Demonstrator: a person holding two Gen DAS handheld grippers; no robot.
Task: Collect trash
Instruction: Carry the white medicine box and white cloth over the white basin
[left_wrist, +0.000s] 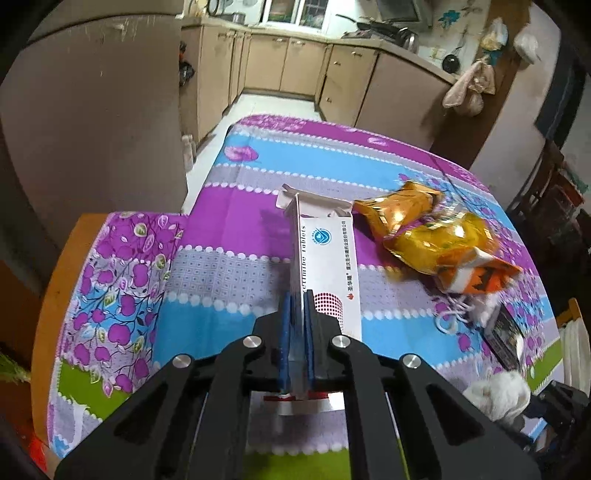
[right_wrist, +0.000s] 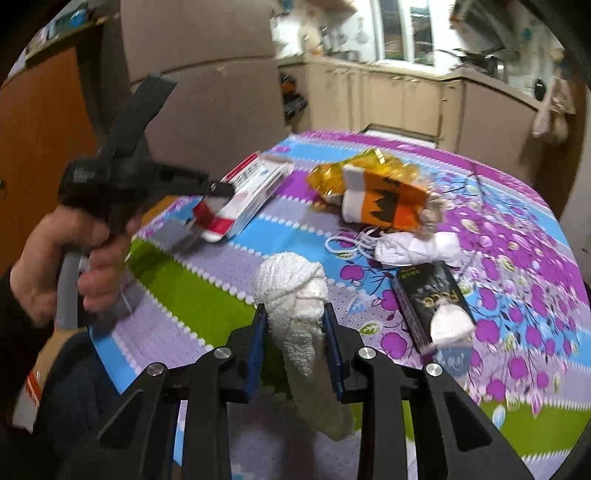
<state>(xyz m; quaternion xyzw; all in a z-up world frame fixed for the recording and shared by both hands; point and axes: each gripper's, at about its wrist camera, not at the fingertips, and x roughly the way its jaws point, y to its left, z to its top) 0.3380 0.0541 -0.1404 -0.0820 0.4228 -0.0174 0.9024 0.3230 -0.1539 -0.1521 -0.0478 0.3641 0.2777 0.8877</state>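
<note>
Snack bags (right_wrist: 373, 192) lie on table (right_wrist: 192, 295), right of box (right_wrist: 255, 192).

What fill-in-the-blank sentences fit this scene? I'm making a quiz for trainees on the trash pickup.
1. The left gripper is shut on a flattened white ____ box.
2. The right gripper, jaws on either side of it, holds a crumpled white ____.
3. The orange snack bag lies on the table's flowered ____.
4. A small wad of white paper rests on top of the ____ box.

Missing words: tablet; paper towel; cloth; black
</note>
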